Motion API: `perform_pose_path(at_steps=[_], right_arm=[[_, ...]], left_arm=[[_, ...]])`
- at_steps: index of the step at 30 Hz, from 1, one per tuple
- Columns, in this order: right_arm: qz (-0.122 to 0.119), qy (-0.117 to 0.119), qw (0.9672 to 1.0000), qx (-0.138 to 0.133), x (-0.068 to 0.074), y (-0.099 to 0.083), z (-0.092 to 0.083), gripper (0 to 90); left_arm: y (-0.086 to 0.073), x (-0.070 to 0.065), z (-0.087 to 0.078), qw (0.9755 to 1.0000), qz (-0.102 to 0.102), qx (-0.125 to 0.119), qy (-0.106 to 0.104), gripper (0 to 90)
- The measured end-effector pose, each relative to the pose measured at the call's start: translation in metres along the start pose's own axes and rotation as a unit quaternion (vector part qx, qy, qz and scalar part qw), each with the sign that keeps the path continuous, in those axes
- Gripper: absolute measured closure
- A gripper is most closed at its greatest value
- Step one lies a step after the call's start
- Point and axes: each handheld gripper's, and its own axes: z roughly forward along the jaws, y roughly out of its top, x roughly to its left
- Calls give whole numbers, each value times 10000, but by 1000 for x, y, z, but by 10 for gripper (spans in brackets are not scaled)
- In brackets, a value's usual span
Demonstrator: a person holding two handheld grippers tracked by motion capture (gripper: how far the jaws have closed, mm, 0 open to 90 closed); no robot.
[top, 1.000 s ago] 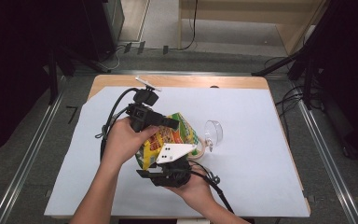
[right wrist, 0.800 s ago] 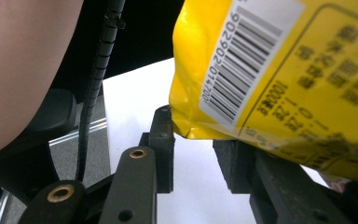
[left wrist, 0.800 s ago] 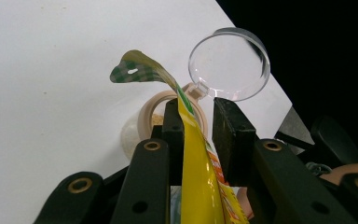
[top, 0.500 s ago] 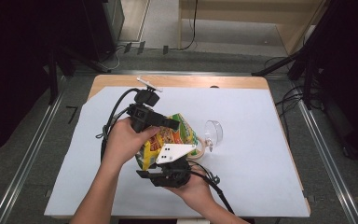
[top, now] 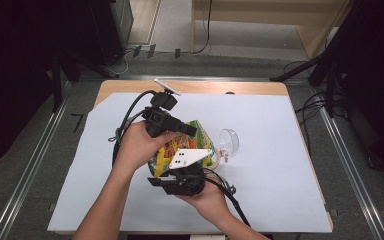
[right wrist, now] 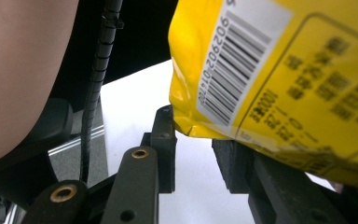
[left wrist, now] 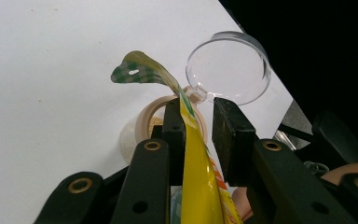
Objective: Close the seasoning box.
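A yellow snack bag [top: 180, 142] hangs in the air over the middle of the table, between my two grippers. My left gripper [top: 187, 131] comes at it from the upper left. In the left gripper view the left gripper [left wrist: 198, 109] has the bag's top edge [left wrist: 200, 182] running up between its jaws, flat against one pad, its flap curling past the tips. My right gripper [top: 180, 175] is below the bag. In the right gripper view the bag's barcoded bottom corner [right wrist: 279, 70] is wedged at the right gripper's [right wrist: 193, 133] tips. A small tan jar [left wrist: 144, 119] stands beneath, its clear lid [left wrist: 227, 67] swung open.
White paper [top: 270, 150] covers the wooden table. The jar's clear lid [top: 228, 142] lies just right of the bag. Cables trail from both grippers across the paper. Dark stands and metal rails flank the table.
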Motion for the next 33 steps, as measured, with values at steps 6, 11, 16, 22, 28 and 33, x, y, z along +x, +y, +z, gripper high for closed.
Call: perform_pose_path(at_steps=[6, 11, 16, 22, 28, 33], right_arm=[[104, -72, 9999, 34, -1, 3, 7, 719], [209, -150, 9997, -20, 4, 4, 11, 716], [252, -206, 9995, 55, 3, 6, 11, 712], [204, -327, 9990, 211, 3, 9, 11, 707], [239, -312, 9988, 276, 2, 13, 12, 706], [222, -331, 9990, 225, 3, 15, 13, 705]], left_arm=[[-3, 5, -5, 10000, 9, -93, -18, 765], [-4, 8, -9, 9999, 32, -137, -30, 766], [-4, 13, -8, 9999, -10, -147, -58, 766], [-3, 17, -7, 9997, -52, -202, -97, 765], [-2, 21, -10, 9996, -69, -229, -180, 763], [-2, 23, -11, 9994, -101, -224, -239, 759]])
